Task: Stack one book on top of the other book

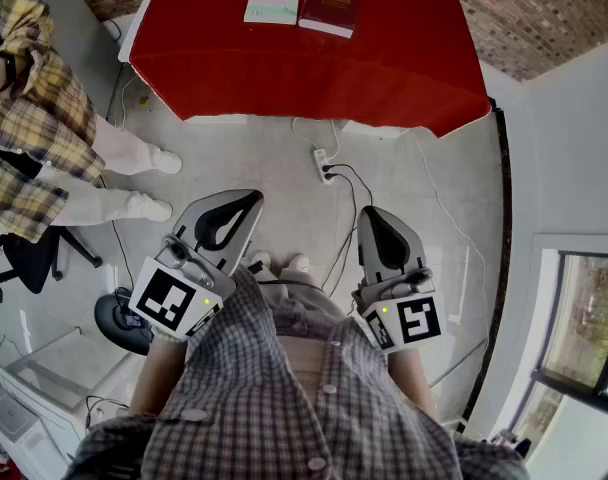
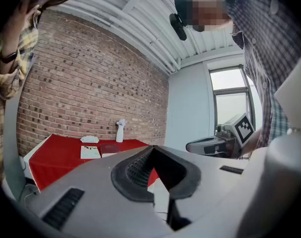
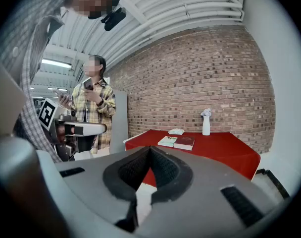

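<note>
Red cloth covers the desk (image 1: 314, 68) that stands well ahead of both claws, across a stretch of grey floor. The left claw (image 1: 246, 200) is pressed fully together, its dark ribbed pads meeting at the tip with nothing between them; its own view (image 2: 153, 148) shows the same. It touches nothing and is held level, close to the person's body. The right claw (image 1: 376, 214) is likewise pressed together and empty (image 3: 149, 148), tipped slightly downward, just beside the left one.

The two books lie flat and side by side on the desk, far beyond both tips, touching or nearly so: a pale-covered book (image 1: 272, 0) ahead of the left claw, and a dark red book (image 1: 329, 8) to its right, more in line with the right claw. Neither lies on the other.

Past the books from the right claw stands a white bottle (image 3: 206, 122) near the brick wall. To the left of the left claw stands a person in a yellow plaid shirt (image 1: 34, 138). A power strip (image 1: 324, 163) lies on the floor between the claws and the desk.
</note>
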The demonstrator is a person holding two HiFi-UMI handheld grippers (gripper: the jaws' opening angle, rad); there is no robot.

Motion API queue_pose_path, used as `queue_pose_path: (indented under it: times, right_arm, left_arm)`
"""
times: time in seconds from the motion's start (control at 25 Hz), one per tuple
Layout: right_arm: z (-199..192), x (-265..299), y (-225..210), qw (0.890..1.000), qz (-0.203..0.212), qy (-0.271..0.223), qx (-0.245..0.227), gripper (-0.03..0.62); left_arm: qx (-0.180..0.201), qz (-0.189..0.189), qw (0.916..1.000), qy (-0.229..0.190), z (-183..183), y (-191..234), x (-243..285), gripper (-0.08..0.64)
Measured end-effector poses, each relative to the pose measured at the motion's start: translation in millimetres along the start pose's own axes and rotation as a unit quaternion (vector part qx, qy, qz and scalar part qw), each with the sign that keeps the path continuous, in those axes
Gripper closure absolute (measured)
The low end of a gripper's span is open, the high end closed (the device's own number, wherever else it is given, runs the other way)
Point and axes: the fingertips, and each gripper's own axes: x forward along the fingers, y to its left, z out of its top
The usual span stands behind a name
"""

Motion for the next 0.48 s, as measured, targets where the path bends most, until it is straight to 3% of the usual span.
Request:
queue_pose_path:
  times: [0.48]
  right_arm:
    - [-1, 7, 17, 1.000, -0.004, 0.004, -0.001, 0.586]
  left_arm:
    - [-0.007, -0.003, 1.0000, -0.006, -2, 12, -13, 0.554]
